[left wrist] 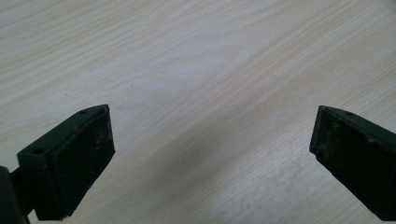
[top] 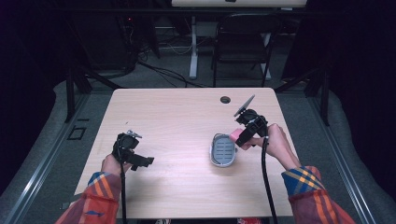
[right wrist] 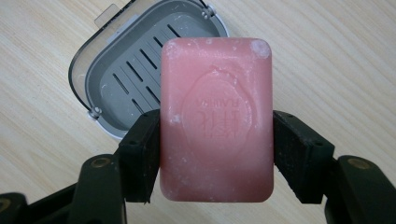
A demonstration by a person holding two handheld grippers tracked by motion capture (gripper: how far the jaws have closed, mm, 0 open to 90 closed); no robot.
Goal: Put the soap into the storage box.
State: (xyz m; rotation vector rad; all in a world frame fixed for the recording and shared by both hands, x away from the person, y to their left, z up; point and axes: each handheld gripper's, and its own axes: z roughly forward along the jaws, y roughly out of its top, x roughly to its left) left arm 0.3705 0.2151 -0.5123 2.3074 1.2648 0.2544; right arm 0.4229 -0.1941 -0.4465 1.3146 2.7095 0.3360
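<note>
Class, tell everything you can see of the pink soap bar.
The soap bar is a pink, rounded rectangle, waxy-looking, with an oval embossed stamp and whitish scuffs at its corners. The right gripper clamps its long sides, holding it in the air above the open grey soap dish on the table. Nothing else touches it.

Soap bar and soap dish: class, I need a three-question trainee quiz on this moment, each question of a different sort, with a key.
1. True or false: the right gripper is clamped on the pink soap bar.
2. The grey soap dish holds: A) a sponge B) nothing C) a brush
3. Fill in: the left gripper has its jaws ____ over the bare wooden table.

Key: 1 true; 2 B; 3 open
</note>
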